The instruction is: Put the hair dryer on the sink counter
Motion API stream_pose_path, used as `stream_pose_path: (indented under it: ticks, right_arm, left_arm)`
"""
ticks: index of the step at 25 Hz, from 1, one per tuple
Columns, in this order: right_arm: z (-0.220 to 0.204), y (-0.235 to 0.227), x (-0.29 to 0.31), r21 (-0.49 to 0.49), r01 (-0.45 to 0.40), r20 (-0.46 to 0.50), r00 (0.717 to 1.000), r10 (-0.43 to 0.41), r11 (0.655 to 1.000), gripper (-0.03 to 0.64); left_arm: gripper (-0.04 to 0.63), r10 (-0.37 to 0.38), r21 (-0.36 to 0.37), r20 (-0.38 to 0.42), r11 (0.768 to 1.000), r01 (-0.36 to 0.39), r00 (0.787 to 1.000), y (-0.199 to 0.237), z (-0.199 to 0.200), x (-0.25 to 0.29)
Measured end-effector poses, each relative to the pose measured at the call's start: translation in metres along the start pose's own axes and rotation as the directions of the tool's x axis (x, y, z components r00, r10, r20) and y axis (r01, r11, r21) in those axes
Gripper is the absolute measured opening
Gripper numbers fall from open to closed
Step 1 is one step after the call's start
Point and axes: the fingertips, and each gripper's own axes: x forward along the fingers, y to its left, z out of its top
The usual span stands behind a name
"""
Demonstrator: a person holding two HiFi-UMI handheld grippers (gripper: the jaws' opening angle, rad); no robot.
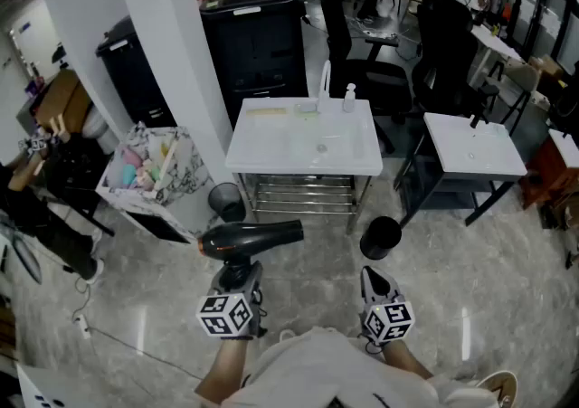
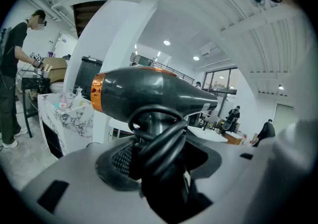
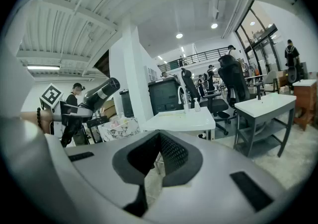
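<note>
Left tongs [image 1: 241, 269] clamp the hair dryer [image 2: 154, 89], its cord loops [image 2: 161, 141] showing only in their view; right tongs [image 3: 159, 134] closed, empty.

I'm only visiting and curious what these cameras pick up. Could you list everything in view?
hair dryer: one, black with orange ring, in the left gripper
sink counter: one, white, straight ahead
second sink: one, white, to its right
faucet: one, white, at the counter's back
bottle: one, white, beside the faucet
bins: two, black, on the floor by the counter's legs
basket: one, marbled white, left of the counter
cabinet: one, black, behind the counter
chairs: several, black, farther back
left gripper: one, grey, shut on the dryer's handle
right gripper: one, grey, shut, empty
</note>
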Motion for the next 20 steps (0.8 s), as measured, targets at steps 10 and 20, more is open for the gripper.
stream_pose_path:
  ticks: [10, 20]
  right_arm:
    - [-0.0008, -0.0002, 0.0007, -0.002, -0.004, 0.003, 1.0, 0.004, 1.0, 0.017]
    - [0.0023, 0.0093, 0.0041, 0.006, -0.017, 0.013, 1.0, 0.017, 1.0, 0.017]
  left_arm:
    - [0.259, 0.002, 0.002, 0.004, 1.0, -0.002, 1.0, -0.0009, -0.0003, -0.0004]
    - [0.259, -0.006, -0.004, 0.001, 1.0, 0.006, 1.0, 0.005, 0.0031, -0.0009]
